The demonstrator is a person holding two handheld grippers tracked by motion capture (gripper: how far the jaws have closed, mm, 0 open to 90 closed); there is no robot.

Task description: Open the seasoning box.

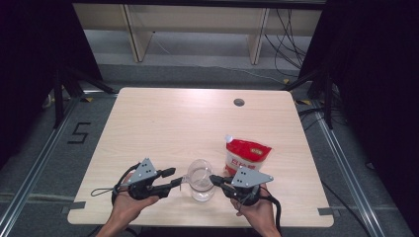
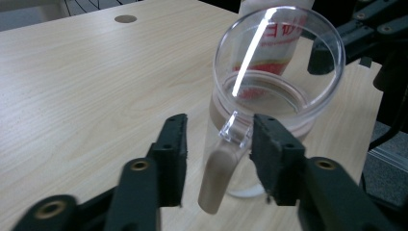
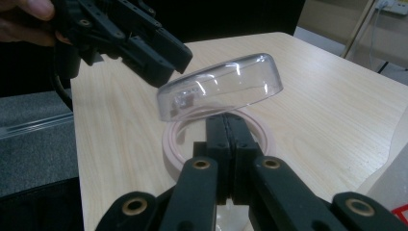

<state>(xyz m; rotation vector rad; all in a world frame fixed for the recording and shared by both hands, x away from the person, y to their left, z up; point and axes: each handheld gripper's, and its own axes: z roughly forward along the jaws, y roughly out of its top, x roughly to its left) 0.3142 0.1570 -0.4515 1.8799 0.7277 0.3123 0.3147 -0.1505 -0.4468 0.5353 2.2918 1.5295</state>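
Observation:
A clear plastic cup (image 1: 200,178) with a side handle stands near the table's front edge, between my two grippers. My left gripper (image 1: 177,177) comes in from the left. In the left gripper view its jaws (image 2: 219,127) stand open on either side of the cup's handle (image 2: 223,163), the right pad close against it. My right gripper (image 1: 213,178) is shut at the cup's right wall. In the right gripper view its closed jaws (image 3: 226,120) sit just under the cup's rim (image 3: 221,84); whether they pinch the thin wall I cannot tell.
A red and white pouch (image 1: 247,154) with a white cap stands just behind the cup to the right. A round cable hole (image 1: 239,102) lies at the back of the wooden table (image 1: 163,128). Dark curtains flank both sides.

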